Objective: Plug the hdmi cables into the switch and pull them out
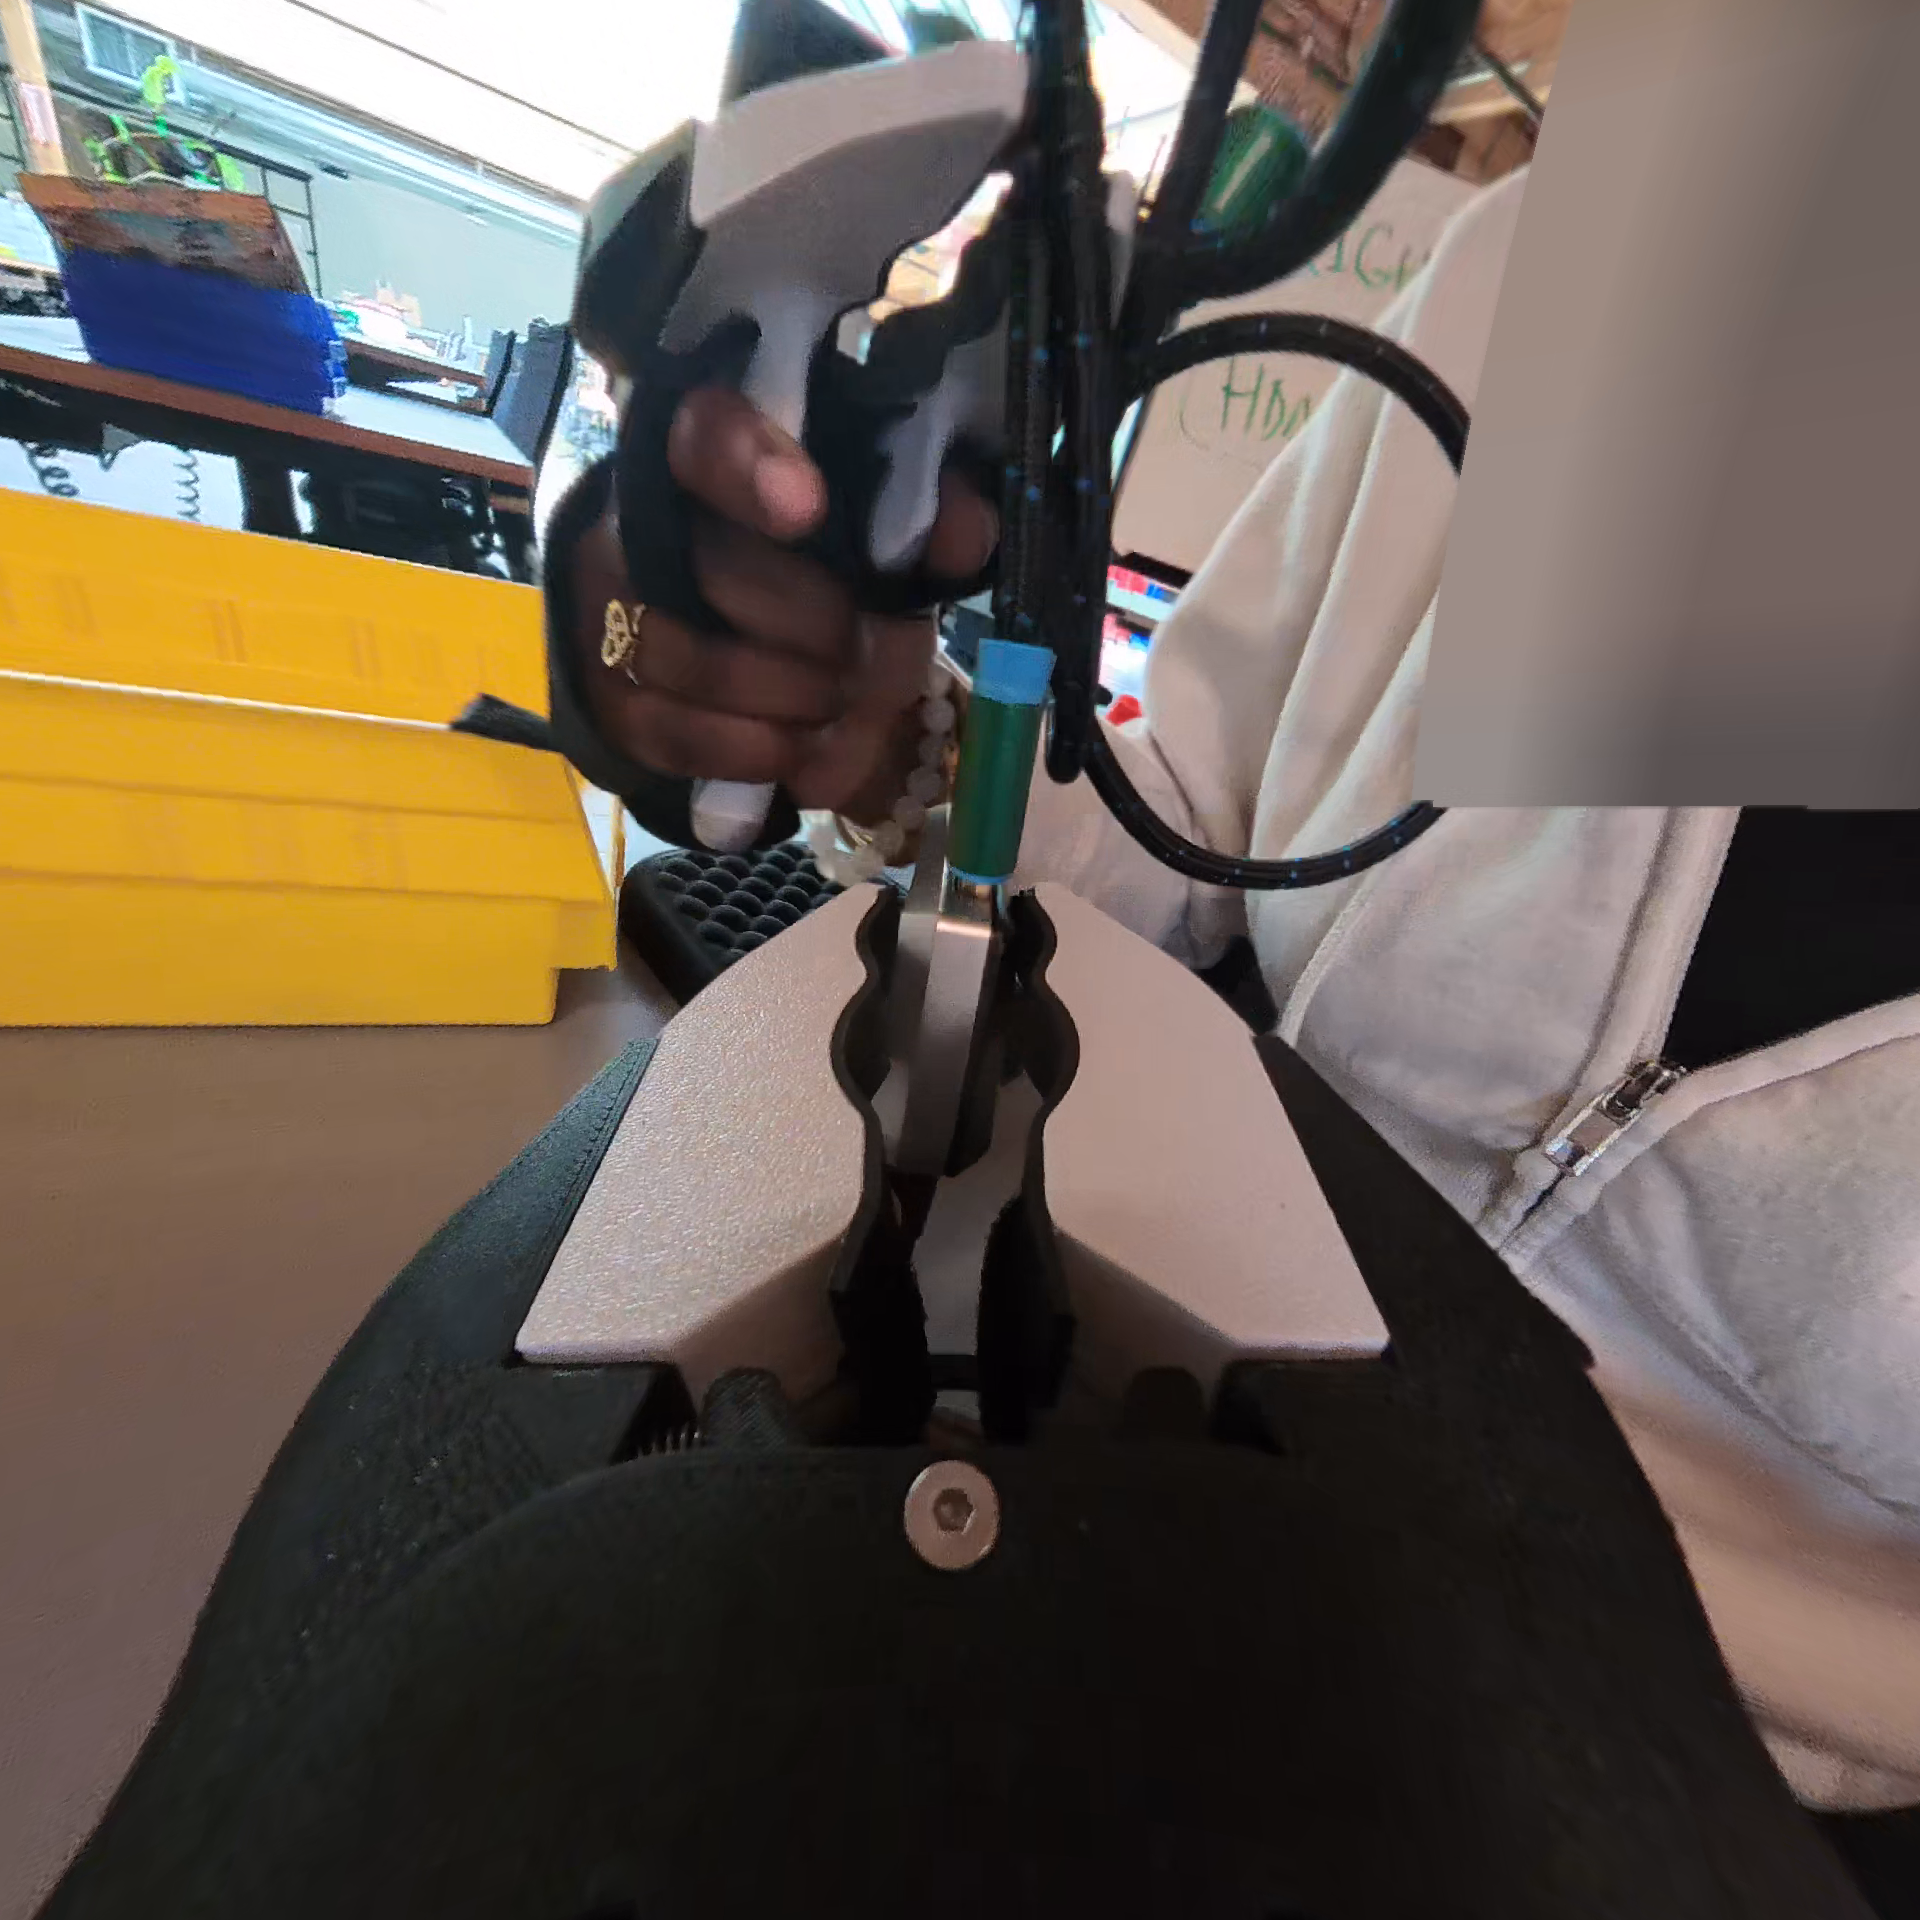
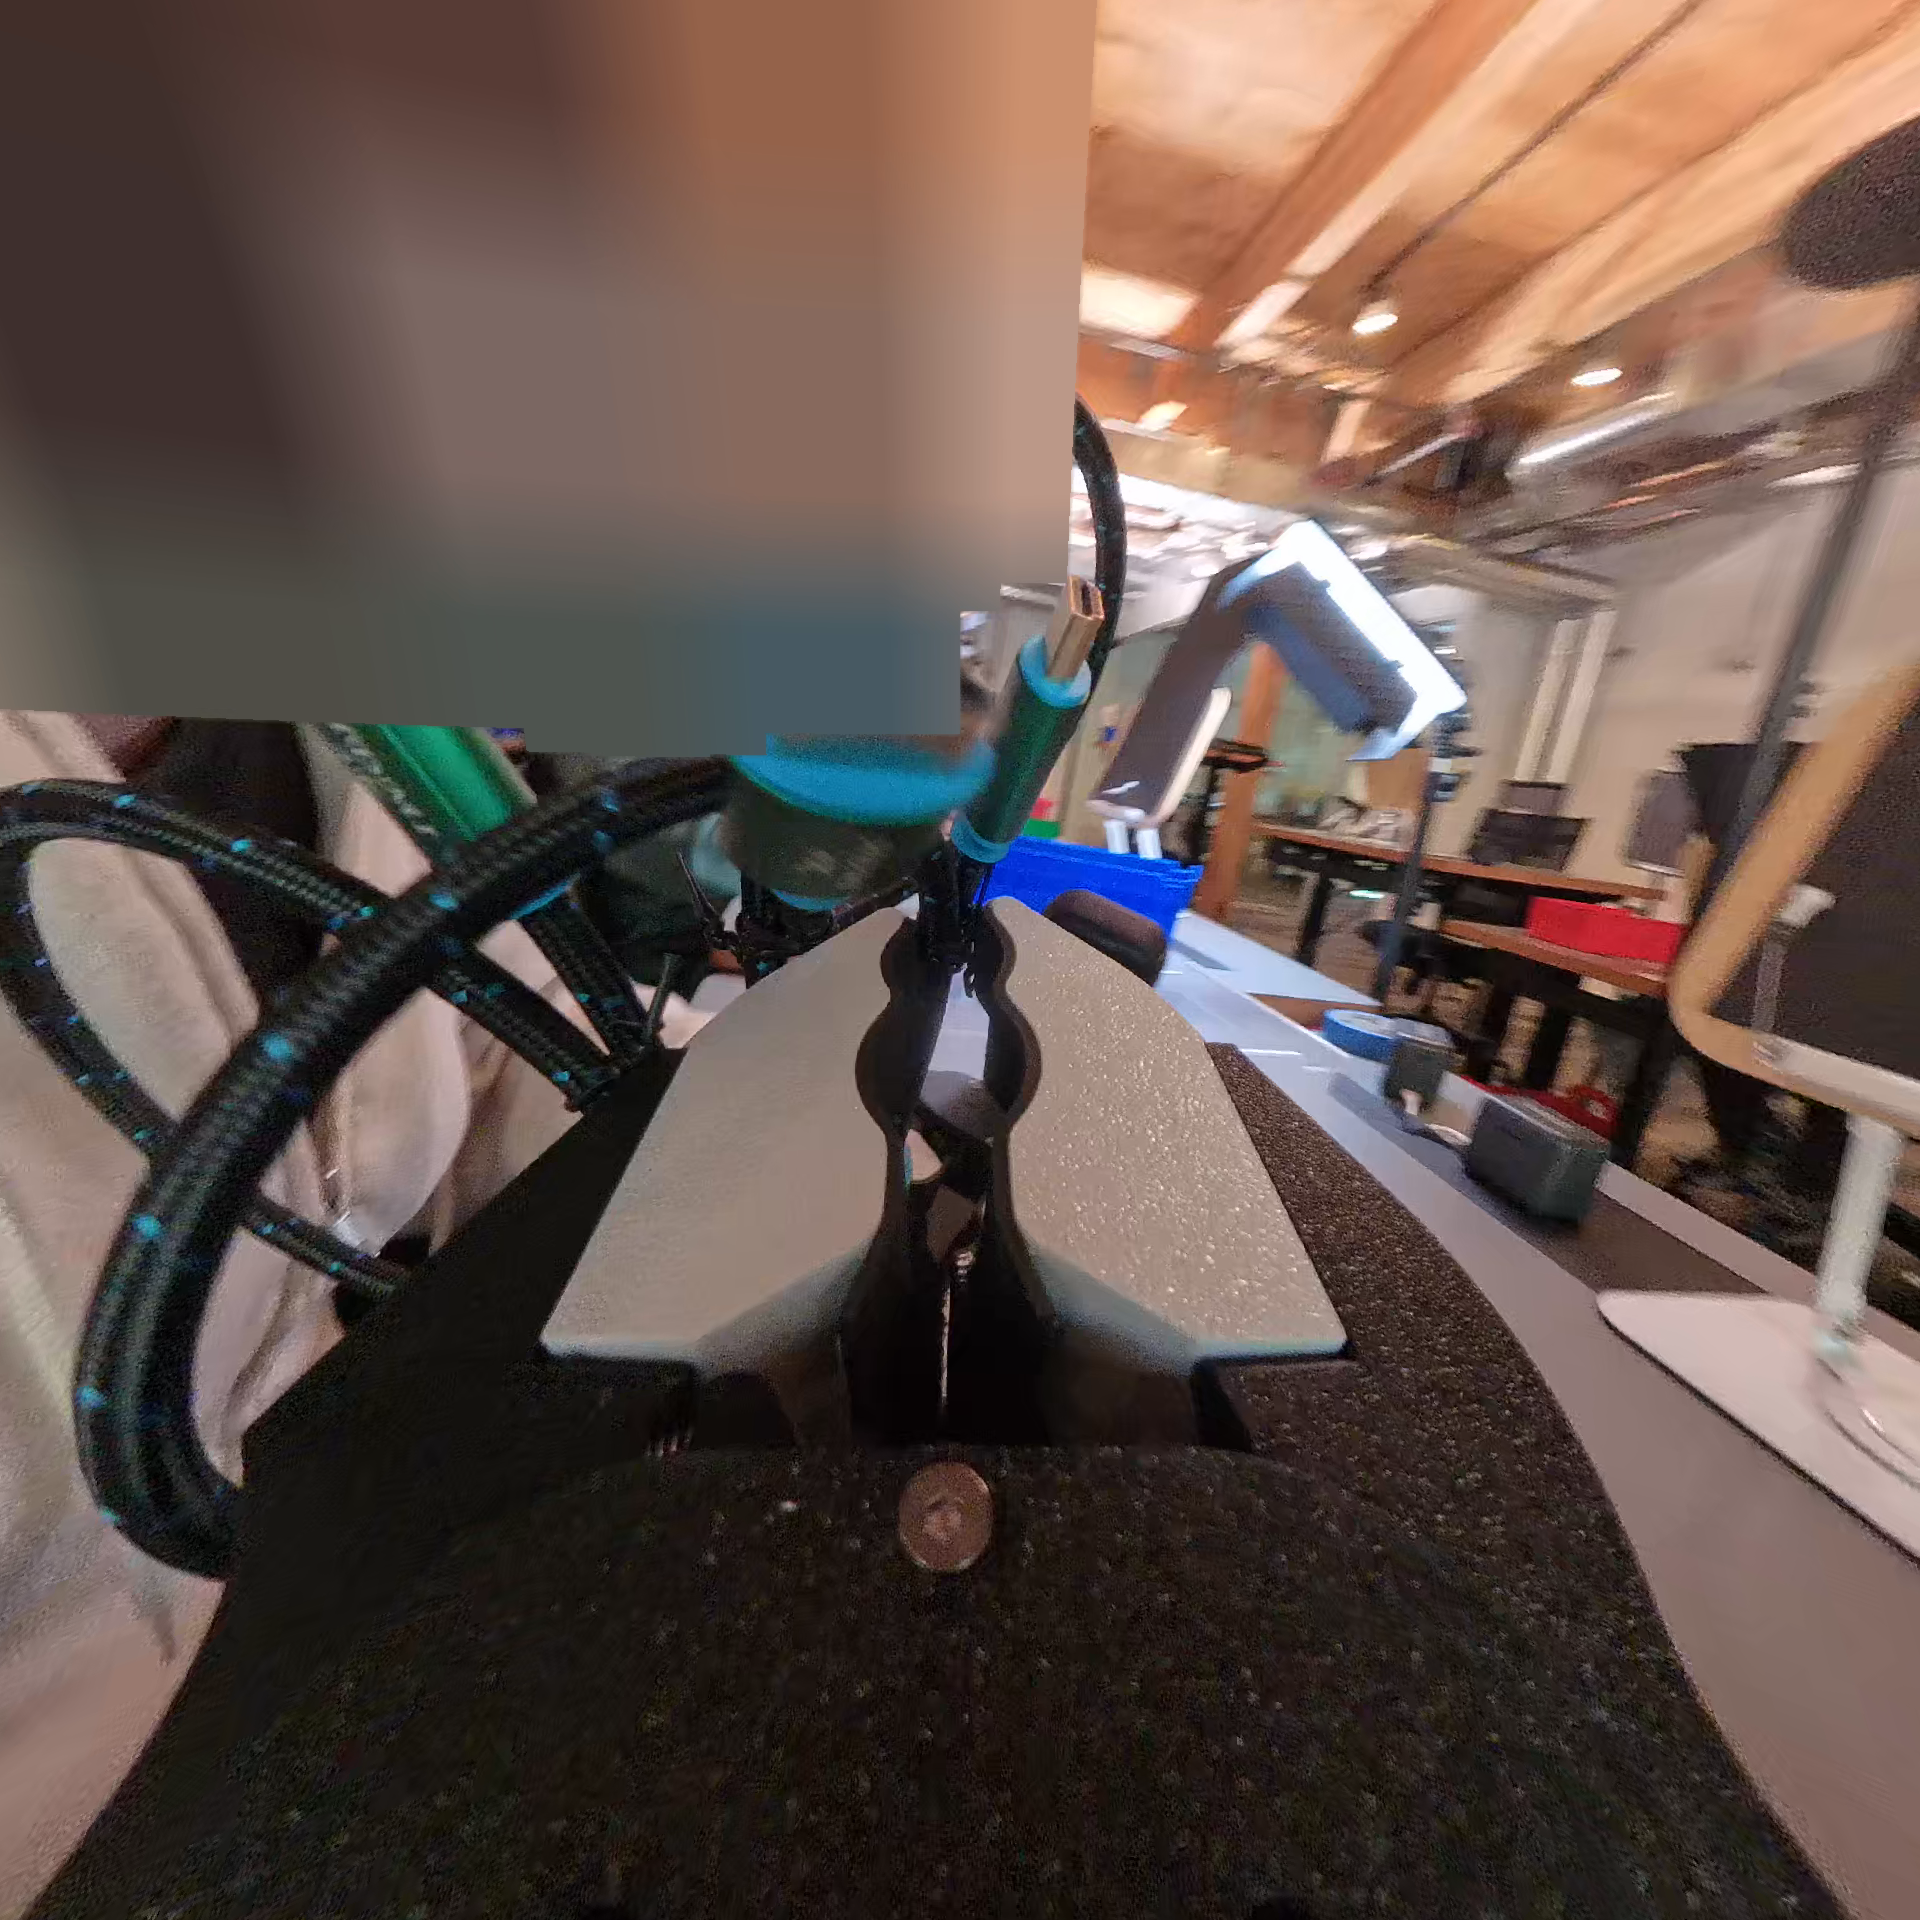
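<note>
Two claws are at work, each closed on something. In the left wrist view the left claw [image 1: 951,935] has its jaws pinched nearly together on a flat silver switch [image 1: 940,1029], held edge-up between them. The grip looks meant to steady the switch so a plug can be pushed in or drawn out. Just beyond the tips a green plug [image 1: 992,769] with blue bands stands upright, its metal end meeting the switch's top edge; whether it is fully seated I cannot tell. Farther off and above, the person's hand [image 1: 727,623] holds the right claw [image 1: 883,343], with black braided cable [image 1: 1288,582] looping to the right. Left of the claw sits a yellow bin [image 1: 291,831] on the bench [image 1: 260,1195].

In the right wrist view the right claw [image 2: 951,940] is shut down on the black cable [image 2: 260,1039] just behind another green plug [image 2: 1023,758]. That plug points up and away with its gold end bare, so it is free of the switch. Gripping the cable there likely gives control over the plug.
</note>
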The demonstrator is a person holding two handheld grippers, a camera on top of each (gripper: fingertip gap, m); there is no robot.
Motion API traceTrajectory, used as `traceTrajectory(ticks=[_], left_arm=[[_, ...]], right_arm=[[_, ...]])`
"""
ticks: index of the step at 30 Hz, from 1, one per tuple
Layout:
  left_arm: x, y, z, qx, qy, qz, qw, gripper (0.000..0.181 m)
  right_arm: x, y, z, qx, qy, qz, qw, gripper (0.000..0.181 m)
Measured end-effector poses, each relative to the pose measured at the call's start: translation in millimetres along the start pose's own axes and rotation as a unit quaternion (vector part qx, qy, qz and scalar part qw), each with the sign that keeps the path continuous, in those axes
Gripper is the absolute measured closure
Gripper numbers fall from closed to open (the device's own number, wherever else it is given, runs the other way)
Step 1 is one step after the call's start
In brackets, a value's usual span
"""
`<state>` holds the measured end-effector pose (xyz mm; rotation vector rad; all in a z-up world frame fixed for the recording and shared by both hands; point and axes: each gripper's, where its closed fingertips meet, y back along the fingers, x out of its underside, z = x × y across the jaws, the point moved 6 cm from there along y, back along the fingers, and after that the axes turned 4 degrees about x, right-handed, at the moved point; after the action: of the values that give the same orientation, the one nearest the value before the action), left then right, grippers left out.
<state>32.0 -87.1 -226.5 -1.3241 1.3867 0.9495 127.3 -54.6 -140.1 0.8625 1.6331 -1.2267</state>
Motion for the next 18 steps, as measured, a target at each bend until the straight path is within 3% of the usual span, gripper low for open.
traceTrajectory(ticks=[3,6,9,10,12,13,15,18], left_arm=[[5.4,1.8,3.7,0.009,0.019,0.007,1.0,0.159],[8.5,4.5,6.7,0.021,0.046,-0.013,0.999,0.159],[7.2,2.9,11.3,0.0,0.053,-0.028,0.998,0.159],[6.0,4.2,13.0,-0.008,0.06,-0.037,0.998,0.159],[2.6,10.2,16.9,-0.041,0.064,-0.045,0.996,0.16],[-0.1,13.2,18.6,-0.062,0.059,-0.044,0.995,0.16],[-9.9,18.6,21.7,-0.117,0.049,-0.022,0.992,0.16],[-30.2,34.6,27.7,-0.27,0.027,0.103,0.957,0.16]], right_arm=[[7.0,4.3,-2.0,0.049,-0.023,0.015,0.998,0.172],[5.7,4.2,-4.0,0.053,0.008,0.103,0.993,0.17],[7.5,15.3,-12.8,0.045,-0.087,0.15,0.984,0.173],[11.1,22.4,-18.8,0.074,-0.117,0.184,0.973,0.173],[18.2,46.3,-27.3,0.137,-0.132,0.304,0.933,0.153],[12.0,59.4,-29.6,0.17,-0.128,0.335,0.918,0.144],[-20.4,84.1,-35.4,0.259,-0.078,0.336,0.902,0.142],[-88.4,93.1,-17.3,0.291,0.055,0.302,0.906,0.147]])
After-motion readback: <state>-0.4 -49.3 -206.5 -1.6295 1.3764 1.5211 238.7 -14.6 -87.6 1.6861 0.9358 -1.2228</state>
